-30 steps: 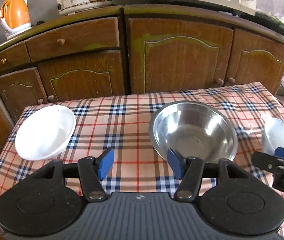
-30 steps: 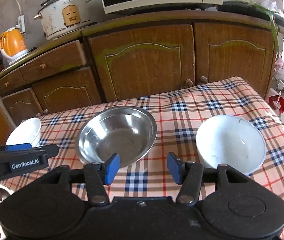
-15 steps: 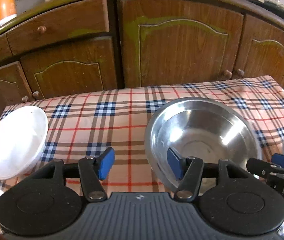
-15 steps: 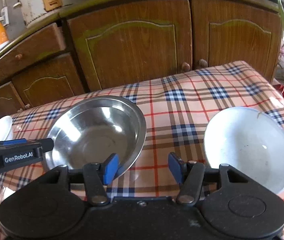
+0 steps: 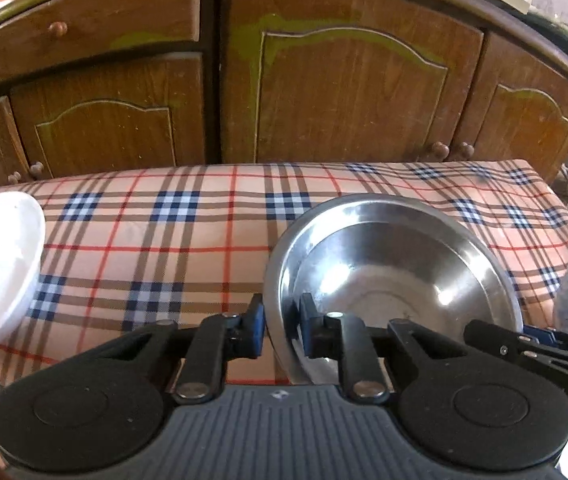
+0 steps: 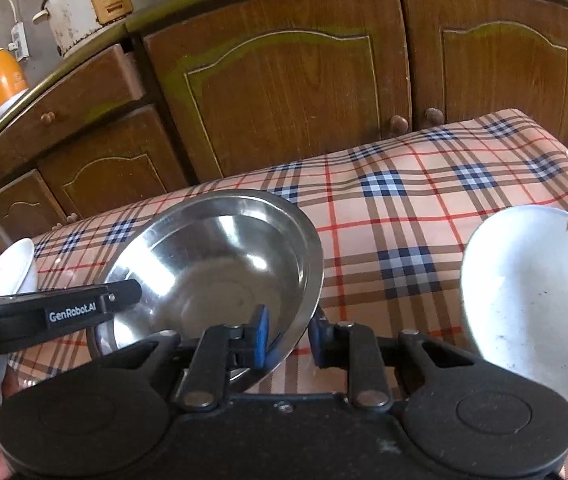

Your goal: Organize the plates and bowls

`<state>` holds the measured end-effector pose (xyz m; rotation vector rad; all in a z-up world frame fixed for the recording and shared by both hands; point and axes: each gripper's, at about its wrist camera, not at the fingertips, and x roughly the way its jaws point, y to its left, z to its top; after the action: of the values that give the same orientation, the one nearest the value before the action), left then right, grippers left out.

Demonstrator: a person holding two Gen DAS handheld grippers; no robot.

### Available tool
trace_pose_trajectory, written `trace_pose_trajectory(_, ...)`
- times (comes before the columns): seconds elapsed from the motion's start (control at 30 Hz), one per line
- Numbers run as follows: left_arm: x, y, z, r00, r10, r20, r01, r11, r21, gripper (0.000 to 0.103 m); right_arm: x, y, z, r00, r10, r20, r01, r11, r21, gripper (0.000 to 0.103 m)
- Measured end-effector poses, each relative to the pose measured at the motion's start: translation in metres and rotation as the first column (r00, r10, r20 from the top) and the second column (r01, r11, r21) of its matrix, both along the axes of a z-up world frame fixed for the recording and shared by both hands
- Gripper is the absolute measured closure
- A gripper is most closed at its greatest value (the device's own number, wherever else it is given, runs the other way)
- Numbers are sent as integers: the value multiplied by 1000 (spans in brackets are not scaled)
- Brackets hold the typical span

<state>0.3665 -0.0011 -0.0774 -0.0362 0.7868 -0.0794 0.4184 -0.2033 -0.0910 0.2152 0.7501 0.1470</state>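
Both grippers came down and forward toward the steel bowl (image 5: 394,280) near the table's front edge. Left gripper (image 5: 281,330), jaws wide a second ago, now clamps the bowl's left rim. Right gripper (image 6: 288,338): jaws closing from wide, the bowl's right rim between the pads. Bowl looms larger in both views.

Daylight floods in from the right edge of both views, blown out to white there. The shiny round steel bowl (image 5: 400,264) carries bright streaks of glare, and the glossy plaid tablecloth (image 5: 163,240) left of it shines softly. Fisheye bending curves the brown wooden cabinets (image 6: 284,80) behind the bowl. Both views are slightly soft.
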Motion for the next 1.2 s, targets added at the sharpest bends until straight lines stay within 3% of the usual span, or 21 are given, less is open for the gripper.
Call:
trace_pose_trajectory(0.6, -52, -15, 37, 996, 17, 83, -20, 999, 32, 84, -48, -9, 42, 998, -6, 66, 6, 1000, -12, 77)
trace_pose_trajectory(1.2, -100, -31, 69, 994, 0, 105, -5, 999, 45, 84, -102, -23, 77, 994, -21, 106, 23, 1000, -20, 77)
